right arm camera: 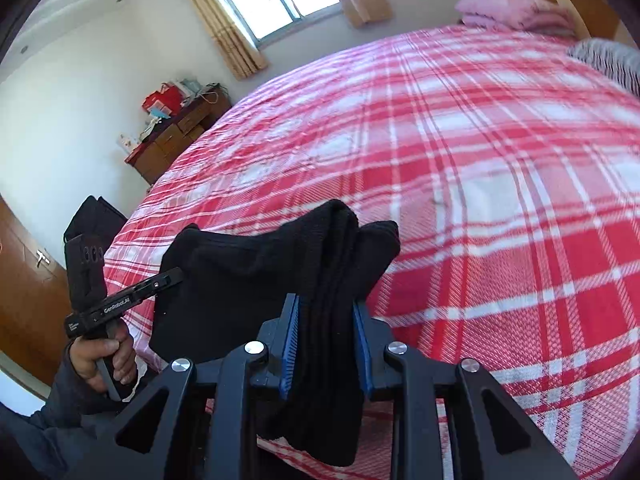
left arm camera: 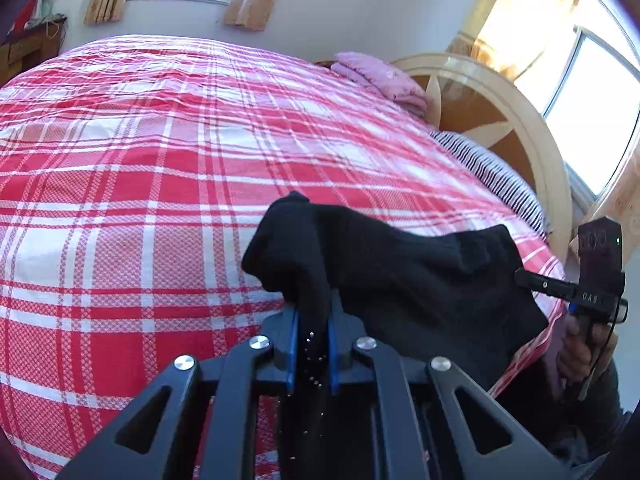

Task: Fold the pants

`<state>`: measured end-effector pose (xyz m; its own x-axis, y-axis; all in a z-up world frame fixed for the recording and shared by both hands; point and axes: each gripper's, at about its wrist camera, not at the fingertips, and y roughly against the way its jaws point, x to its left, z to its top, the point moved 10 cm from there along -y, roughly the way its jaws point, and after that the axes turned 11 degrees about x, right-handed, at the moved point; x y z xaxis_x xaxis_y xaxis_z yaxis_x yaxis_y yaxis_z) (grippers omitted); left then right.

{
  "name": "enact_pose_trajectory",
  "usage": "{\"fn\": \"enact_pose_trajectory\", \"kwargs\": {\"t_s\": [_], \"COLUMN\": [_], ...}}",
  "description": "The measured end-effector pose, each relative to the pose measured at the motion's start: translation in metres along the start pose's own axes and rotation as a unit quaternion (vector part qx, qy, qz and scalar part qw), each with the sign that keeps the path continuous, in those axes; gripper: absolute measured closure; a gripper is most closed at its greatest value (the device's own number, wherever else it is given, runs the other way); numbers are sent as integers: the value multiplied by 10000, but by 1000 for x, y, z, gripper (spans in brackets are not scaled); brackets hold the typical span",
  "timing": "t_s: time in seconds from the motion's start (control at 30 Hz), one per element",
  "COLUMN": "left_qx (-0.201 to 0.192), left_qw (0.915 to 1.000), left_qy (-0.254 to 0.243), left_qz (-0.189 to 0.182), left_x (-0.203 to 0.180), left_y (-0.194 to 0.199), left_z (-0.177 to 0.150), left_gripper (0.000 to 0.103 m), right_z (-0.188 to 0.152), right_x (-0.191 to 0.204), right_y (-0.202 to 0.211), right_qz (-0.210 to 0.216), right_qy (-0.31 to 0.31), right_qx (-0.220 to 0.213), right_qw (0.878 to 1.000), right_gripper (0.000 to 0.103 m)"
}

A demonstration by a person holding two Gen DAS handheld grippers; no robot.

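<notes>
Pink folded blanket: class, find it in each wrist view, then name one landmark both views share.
Left wrist view: pink folded blanket lies upper centre-right, beside the headboard.
Right wrist view: it lies top right, at the bed's far end.
Shared landmark: striped pillow.

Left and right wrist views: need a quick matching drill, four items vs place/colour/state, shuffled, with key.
Items:
1. black pants
2. plaid bedspread
3. pink folded blanket
4. striped pillow

Descriptions:
A. red and white, covers the bed
B. lies at the head of the bed, nearer than the blanket
C. stacked at the far corner by the headboard
D. pinched by both the left gripper and the right gripper, held above the bed

Pairs: 1-D, 2-A, 3-C, 4-B
</notes>
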<state>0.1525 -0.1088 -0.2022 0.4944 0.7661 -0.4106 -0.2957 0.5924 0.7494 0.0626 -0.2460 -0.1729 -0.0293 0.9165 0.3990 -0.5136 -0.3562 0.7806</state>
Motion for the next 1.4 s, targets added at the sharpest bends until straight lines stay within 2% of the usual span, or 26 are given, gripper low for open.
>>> {"fn": "enact_pose_trajectory", "kwargs": {"t_s": [0.13,0.3,0.57,0.73,0.93,1.17,1.4], "left_qx": [-165,-439,-927,-1190,-1434,-1514,-1296], "left_qw": [9998,9989,9933,9840,9734,9635,9587], "left_qy": [92,71,517,783,841,983,1261], "left_qz": [-98,127,464,1066,1578,1978,2197], "left_x": [2,10,64,108,136,169,209], "left_y": [13,31,71,101,129,147,138], "left_z": [8,19,41,52,63,69,63], "left_gripper": [91,91,91,91,91,91,91], "right_z": [16,47,112,144,174,206,217], "right_x": [16,42,106,151,192,223,232], "right_y": [4,-4,-48,-86,-126,-171,-214], "right_qz": [6,-24,-24,83,142,176,203], "right_qy": [209,525,1298,1737,1996,2149,2139], "right_qx": [-47,-36,104,236,405,592,788], "right_qw": [9998,9986,9915,9845,9789,9747,9735], "right_gripper": [77,77,77,77,78,78,78]}}
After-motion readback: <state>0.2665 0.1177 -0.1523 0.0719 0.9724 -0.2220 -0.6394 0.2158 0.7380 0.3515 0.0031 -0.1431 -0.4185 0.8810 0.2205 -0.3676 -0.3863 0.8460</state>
